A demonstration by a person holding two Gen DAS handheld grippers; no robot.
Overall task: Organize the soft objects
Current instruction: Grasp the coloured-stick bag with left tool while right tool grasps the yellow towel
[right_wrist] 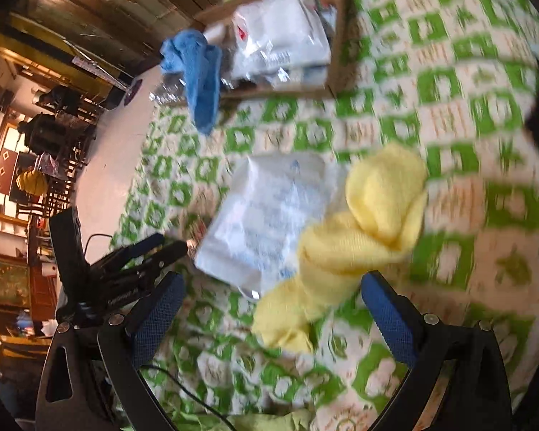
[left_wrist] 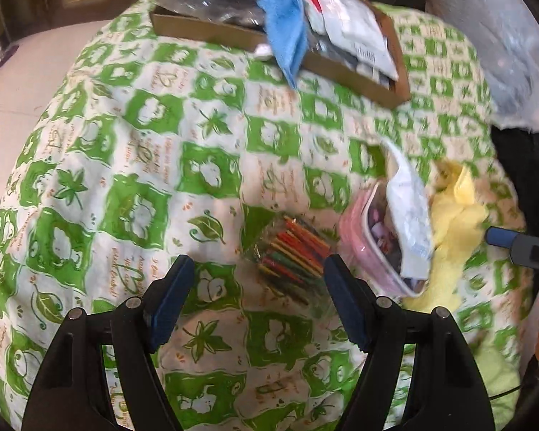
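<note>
A crumpled yellow cloth [right_wrist: 363, 237] lies on the green-and-white bedspread, also seen as the yellow cloth [left_wrist: 452, 222] at the right of the left wrist view. My right gripper [right_wrist: 273, 309] is open just above its near end, the cloth between the spread fingers without the pads pressing on it. A blue cloth [left_wrist: 280, 14] hangs over the rim of a cardboard box [left_wrist: 212, 30] at the far side; the same blue cloth [right_wrist: 201, 75] shows in the right wrist view. My left gripper [left_wrist: 258, 294] is open over a clear packet of coloured sticks [left_wrist: 293, 251], holding nothing.
A pink zip pouch [left_wrist: 363, 237] and a white plastic packet [left_wrist: 408, 208] lie beside the yellow cloth; the white packet [right_wrist: 266, 212] lies left of it. The box [right_wrist: 341, 36] holds white packets. The bed edge drops to a pale floor [left_wrist: 14, 82] at left.
</note>
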